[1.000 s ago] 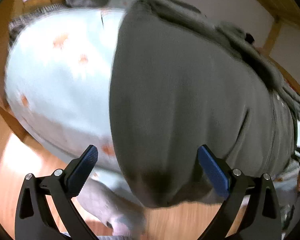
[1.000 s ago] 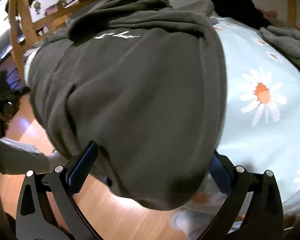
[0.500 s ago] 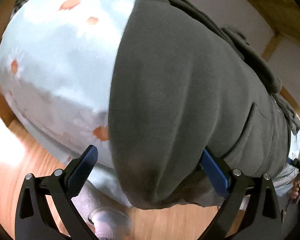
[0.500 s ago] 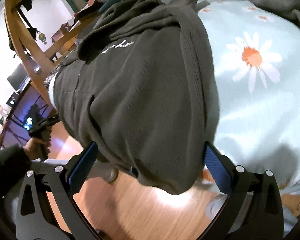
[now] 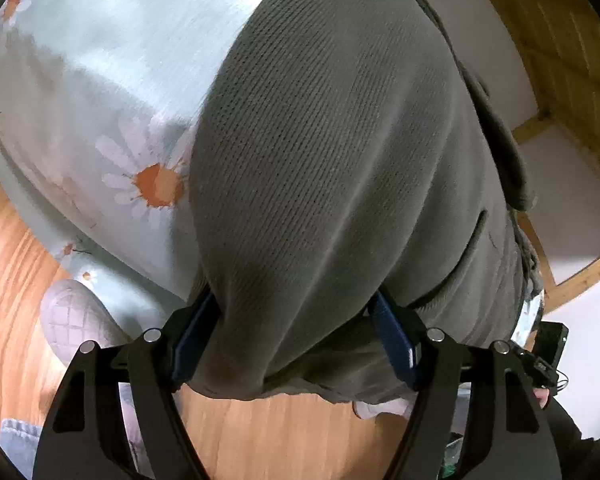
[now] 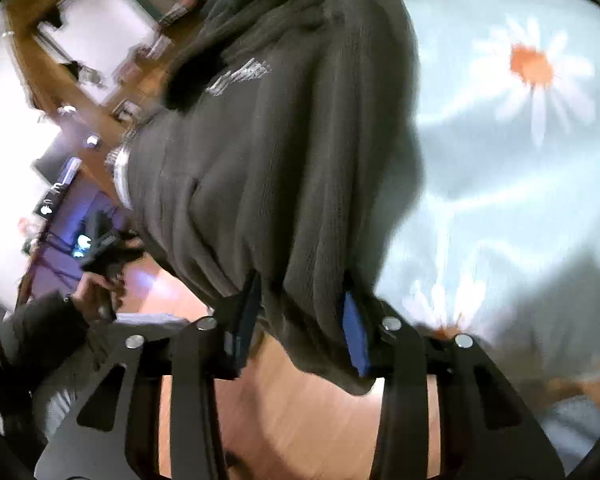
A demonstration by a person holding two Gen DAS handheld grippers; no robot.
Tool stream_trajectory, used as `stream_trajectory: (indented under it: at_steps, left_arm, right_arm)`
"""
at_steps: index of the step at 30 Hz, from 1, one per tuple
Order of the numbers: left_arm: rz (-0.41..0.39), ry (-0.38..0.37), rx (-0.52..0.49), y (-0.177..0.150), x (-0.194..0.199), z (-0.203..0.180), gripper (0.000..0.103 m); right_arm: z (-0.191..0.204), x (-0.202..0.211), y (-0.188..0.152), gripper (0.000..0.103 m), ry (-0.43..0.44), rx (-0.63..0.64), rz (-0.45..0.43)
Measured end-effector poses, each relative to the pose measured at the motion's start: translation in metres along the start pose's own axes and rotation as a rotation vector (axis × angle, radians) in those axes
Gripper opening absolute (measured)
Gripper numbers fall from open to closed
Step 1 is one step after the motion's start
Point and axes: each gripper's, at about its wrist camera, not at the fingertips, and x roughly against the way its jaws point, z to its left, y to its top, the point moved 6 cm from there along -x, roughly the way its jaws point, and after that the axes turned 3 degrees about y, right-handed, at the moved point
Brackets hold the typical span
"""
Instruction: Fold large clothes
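At six o'clock in both wrist views, the hem of a dark grey-brown hoodie hangs over the near edge of a bed covered by a pale blue daisy-print sheet, with wooden floor below. The garment lies spread on the bed, running away toward twelve o'clock, its hood and a small white chest print far off in the right wrist view. The left tool has just been closing and now has a broad bunch of the hem between its blue pads, the cloth bulging against both; the fabric looks caught rather than firmly squeezed. The right tool has also just been closing, further in, and pinches a narrower gather of hem at the other lower corner. At nine o'clock in the right view the person's other hand with its black handle shows, blurred. Several things could go wrong from here, as a judgement. The left grip holds a thick wad, so if the lift begins before the pads press home, the knit could slide out and that corner would drop toward the floor. Either tool may have caught only the upper layer of the hoodie, which would leave the back panel behind and spoil the fold. The sheet lies just beside the hem at both tools, so a pad could snag it and drag it along. Uneven grips could also skew the fold line.
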Motion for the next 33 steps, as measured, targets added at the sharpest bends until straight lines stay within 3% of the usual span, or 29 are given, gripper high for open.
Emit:
stream_trajectory:
  at_steps: [2, 3, 5, 6, 7, 9, 10, 11, 14, 17, 19, 20, 22, 27, 29, 31, 33]
  left_arm:
    - [0.012, -0.001, 0.007, -0.003, -0.006, -0.005, 0.074]
    - [0.018, -0.004, 0.007, -0.005, -0.005, -0.004, 0.074]
    - [0.042, -0.019, -0.006, -0.001, -0.008, -0.005, 0.073]
    - [0.05, -0.017, -0.023, -0.001, -0.009, -0.009, 0.061]
    - [0.043, -0.005, -0.044, -0.002, -0.007, -0.011, 0.054]
    - [0.047, 0.005, -0.06, -0.006, -0.004, -0.019, 0.04]
    - [0.057, -0.018, -0.056, -0.006, -0.002, -0.026, 0.039]
    - [0.06, -0.046, -0.059, -0.008, 0.0, -0.031, 0.037]
    - [0.064, -0.063, -0.044, -0.009, 0.003, -0.034, 0.037]
    - [0.077, -0.082, 0.003, -0.01, 0.002, -0.033, 0.037]
    - [0.084, -0.085, -0.001, -0.011, 0.004, -0.04, 0.037]
    - [0.085, -0.088, -0.006, -0.012, 0.005, -0.041, 0.037]
    - [0.088, -0.085, 0.004, -0.011, 0.005, -0.04, 0.037]
    - [0.089, -0.063, 0.036, -0.01, 0.002, -0.028, 0.039]
    - [0.088, -0.069, 0.043, -0.01, 0.001, -0.025, 0.039]
    - [0.087, -0.067, 0.043, -0.01, 0.0, -0.025, 0.039]
    - [0.088, -0.068, 0.046, -0.009, 0.0, -0.027, 0.039]
  right_arm:
    - [0.001, -0.002, 0.002, 0.053, 0.056, -0.067, -0.004]
    - [0.005, -0.003, 0.001, 0.064, 0.094, -0.08, 0.002]
    - [0.021, -0.014, -0.001, 0.051, 0.177, -0.062, 0.047]
    - [0.029, -0.014, -0.001, 0.021, 0.217, -0.05, 0.048]
    - [0.038, -0.01, 0.002, 0.012, 0.308, -0.07, 0.031]
    - [0.048, 0.008, 0.014, 0.011, 0.498, -0.11, -0.054]
    - [0.047, 0.012, 0.019, 0.011, 0.512, -0.128, -0.081]
    - [0.041, 0.009, 0.021, 0.011, 0.482, -0.141, -0.072]
    - [0.023, -0.024, 0.006, 0.016, 0.247, -0.124, 0.075]
    - [0.027, -0.038, 0.001, 0.027, 0.279, -0.13, 0.086]
    - [0.036, -0.039, 0.002, 0.056, 0.327, -0.123, 0.079]
    - [0.042, -0.039, 0.003, 0.062, 0.336, -0.11, 0.082]
    - [0.053, -0.039, 0.002, 0.096, 0.303, -0.051, 0.103]
    - [0.061, -0.049, -0.025, 0.1, -0.048, 0.214, 0.185]
    - [0.044, -0.066, -0.042, 0.1, -0.153, 0.192, 0.276]
    - [0.025, -0.082, -0.054, 0.099, -0.174, 0.132, 0.355]
    - [0.019, -0.09, -0.063, 0.093, -0.072, 0.033, 0.371]
